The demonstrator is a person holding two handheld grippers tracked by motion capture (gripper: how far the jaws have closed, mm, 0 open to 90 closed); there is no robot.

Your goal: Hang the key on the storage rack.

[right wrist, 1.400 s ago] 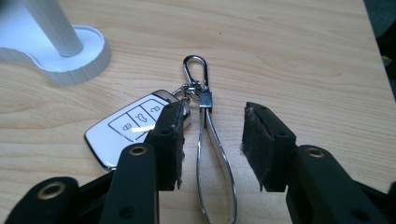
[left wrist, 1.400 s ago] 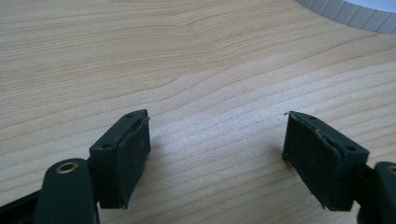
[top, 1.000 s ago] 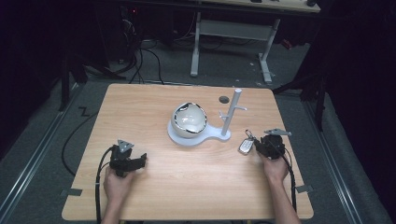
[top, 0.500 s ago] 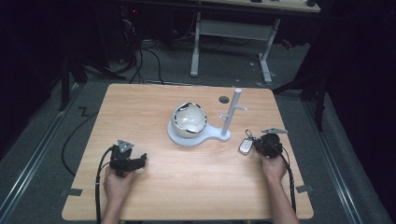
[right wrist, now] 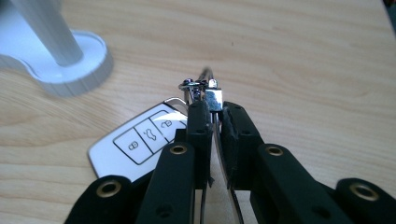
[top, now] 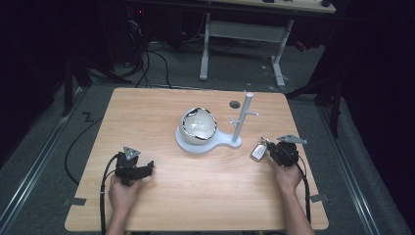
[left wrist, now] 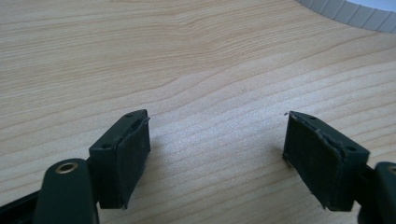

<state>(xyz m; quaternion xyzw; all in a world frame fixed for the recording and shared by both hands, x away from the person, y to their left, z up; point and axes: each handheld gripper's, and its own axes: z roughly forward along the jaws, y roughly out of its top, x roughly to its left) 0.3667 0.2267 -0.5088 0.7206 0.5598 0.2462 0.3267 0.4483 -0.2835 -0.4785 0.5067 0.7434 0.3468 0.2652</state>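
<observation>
The right claw [right wrist: 214, 122] had just been closing and now pinched the key ring [right wrist: 201, 86] of the car key [right wrist: 140, 142] on the worktop [top: 195, 186], so lifting looked next; left claw [left wrist: 217, 154] sat wide open, empty.

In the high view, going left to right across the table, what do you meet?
left gripper → bowl on the white stand base → white post with pegs → car key fob → right gripper, its fingers shut on the key ring.
</observation>
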